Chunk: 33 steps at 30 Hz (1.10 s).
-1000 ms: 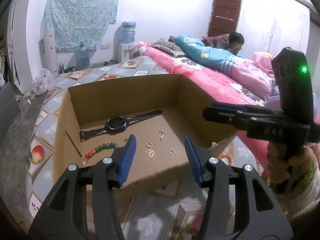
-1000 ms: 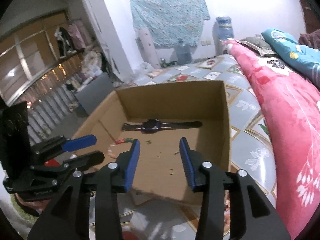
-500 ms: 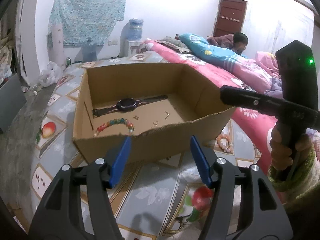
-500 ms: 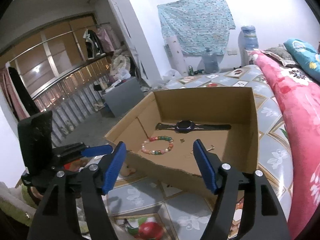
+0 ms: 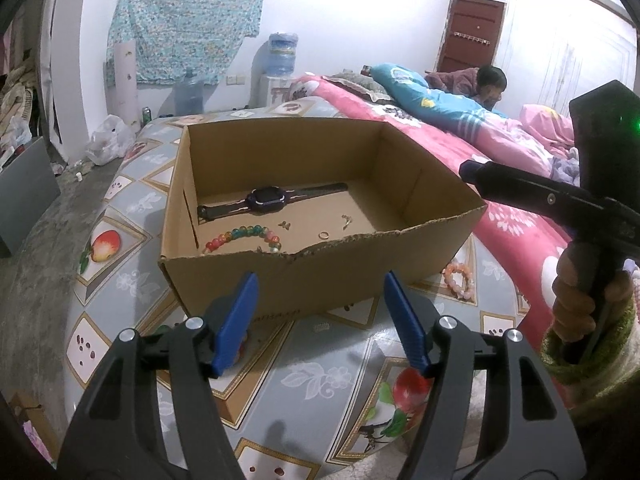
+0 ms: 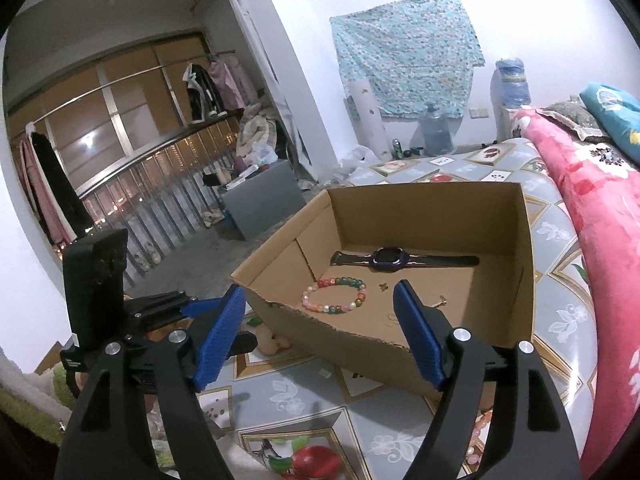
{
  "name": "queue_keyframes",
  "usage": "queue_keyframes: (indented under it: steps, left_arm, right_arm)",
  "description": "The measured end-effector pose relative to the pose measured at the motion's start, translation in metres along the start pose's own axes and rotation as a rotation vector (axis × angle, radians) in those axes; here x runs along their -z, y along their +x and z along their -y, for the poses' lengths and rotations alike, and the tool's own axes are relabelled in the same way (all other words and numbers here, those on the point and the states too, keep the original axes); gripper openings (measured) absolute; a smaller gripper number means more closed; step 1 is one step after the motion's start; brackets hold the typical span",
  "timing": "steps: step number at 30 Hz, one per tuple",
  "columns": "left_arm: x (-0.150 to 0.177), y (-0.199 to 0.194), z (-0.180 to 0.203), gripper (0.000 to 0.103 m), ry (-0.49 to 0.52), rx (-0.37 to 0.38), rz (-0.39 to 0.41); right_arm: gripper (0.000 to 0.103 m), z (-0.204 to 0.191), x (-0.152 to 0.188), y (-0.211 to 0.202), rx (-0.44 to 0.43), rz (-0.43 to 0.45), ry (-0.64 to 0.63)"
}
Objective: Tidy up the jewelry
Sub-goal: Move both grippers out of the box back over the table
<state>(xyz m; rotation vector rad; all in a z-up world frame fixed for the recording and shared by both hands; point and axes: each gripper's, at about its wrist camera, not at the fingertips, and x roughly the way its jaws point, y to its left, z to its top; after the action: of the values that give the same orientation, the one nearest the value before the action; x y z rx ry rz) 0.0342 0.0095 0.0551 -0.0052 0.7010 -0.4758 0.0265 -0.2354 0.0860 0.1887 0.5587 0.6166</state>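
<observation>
An open cardboard box [image 5: 304, 280] [image 6: 504, 248] stands on a patterned table. Inside lie a dark watch [image 5: 266, 198] [image 6: 390, 258], a multicoloured bead bracelet [image 5: 242, 236] [image 6: 334, 294], a gold ring [image 5: 323, 235] and small gold earrings [image 5: 346, 220]. A pink bead bracelet [image 5: 458, 280] lies on the table outside the box's right corner. My left gripper [image 5: 320, 320] is open and empty in front of the box. My right gripper [image 6: 320, 332] is open and empty, held above the box's near edge; it also shows in the left wrist view [image 5: 520, 188].
The table cloth [image 5: 320, 392] has fruit pictures. A bed with a pink quilt [image 5: 460, 152] and a person [image 5: 480, 84] lies to the right. Water bottles [image 5: 282, 54] stand by the far wall. A grey cabinet [image 6: 264, 200] and a railing [image 6: 140, 184] are left.
Both grippers have drawn back and up from inside the box to outside its near edge. Both jaws have opened wider. The box contents have not moved.
</observation>
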Motion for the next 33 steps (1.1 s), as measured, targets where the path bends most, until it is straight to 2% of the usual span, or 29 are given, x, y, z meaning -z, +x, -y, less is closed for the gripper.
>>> queue_keyframes:
  steps: [33]
  left_arm:
    - [0.01, 0.006, -0.001, 0.063, -0.024, -0.004, -0.025]
  right_arm:
    - [0.075, -0.004, 0.001, 0.011, -0.022, -0.016, 0.004]
